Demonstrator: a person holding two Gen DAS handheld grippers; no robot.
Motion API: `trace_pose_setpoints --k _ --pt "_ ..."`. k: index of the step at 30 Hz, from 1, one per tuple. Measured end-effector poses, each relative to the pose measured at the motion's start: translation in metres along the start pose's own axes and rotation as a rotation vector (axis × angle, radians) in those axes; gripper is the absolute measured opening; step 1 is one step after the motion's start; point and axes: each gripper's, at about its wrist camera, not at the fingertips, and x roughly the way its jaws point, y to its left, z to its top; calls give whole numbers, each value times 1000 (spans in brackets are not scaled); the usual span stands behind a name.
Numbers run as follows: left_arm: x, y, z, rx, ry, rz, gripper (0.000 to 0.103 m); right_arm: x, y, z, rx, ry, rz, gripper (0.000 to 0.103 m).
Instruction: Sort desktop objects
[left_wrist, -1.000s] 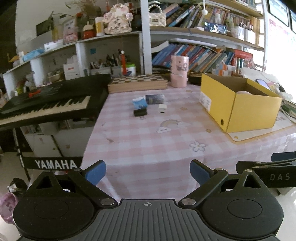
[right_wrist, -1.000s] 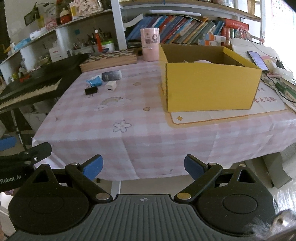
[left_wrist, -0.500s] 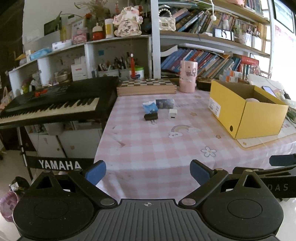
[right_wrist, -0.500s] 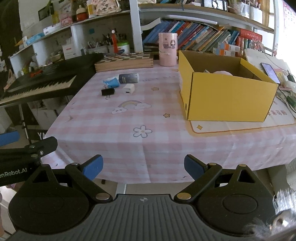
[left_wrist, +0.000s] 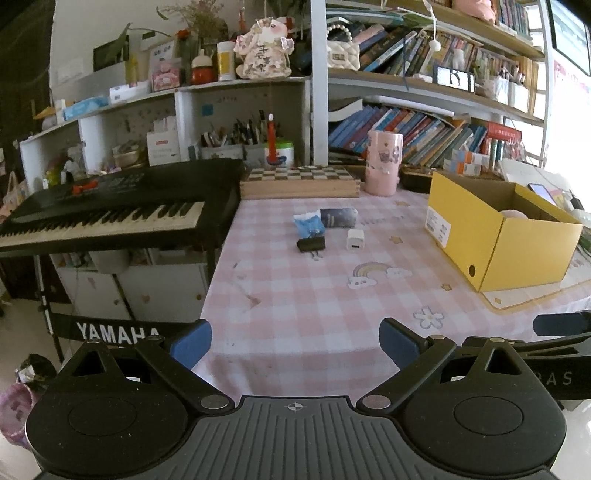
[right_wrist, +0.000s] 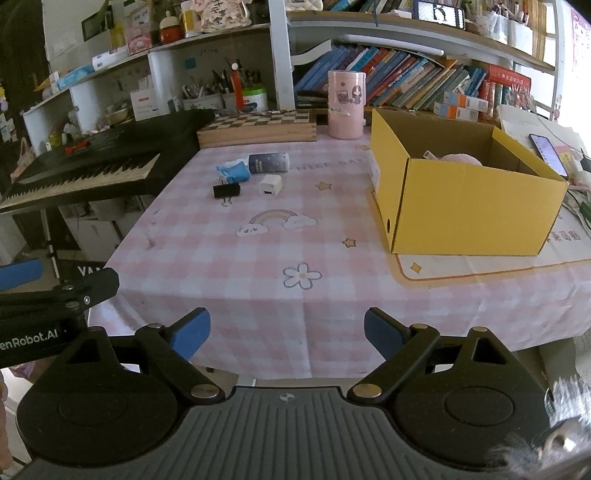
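Barely begun; binder clip (right_wrist: 226, 190), white charger (right_wrist: 270, 185), blue packet (right_wrist: 233, 172) and dark card (right_wrist: 268, 163) loose mid-table, well apart from yellow box (right_wrist: 465, 206); left gripper (left_wrist: 295, 341) and right gripper (right_wrist: 287, 332) spread wide, holding nothing

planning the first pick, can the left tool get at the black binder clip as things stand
Probably yes. The left tool is open and empty, and bare pink checked tablecloth lies between it and the black binder clip. The blue packet and white charger cube sit close beside the clip.
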Motion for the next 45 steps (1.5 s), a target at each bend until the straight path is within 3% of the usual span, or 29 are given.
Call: trace_pose_setpoints --k 11,22,45 --pt "18 2 7 -2 13 20 99 19 0 12 -4 3 15 91" --pt "60 1 23 -23 61 48 99 63 -8 40 -22 37 41 90" --pt "137 -4 78 -90 64 130 99 146 -33 129 -30 8 105 89"
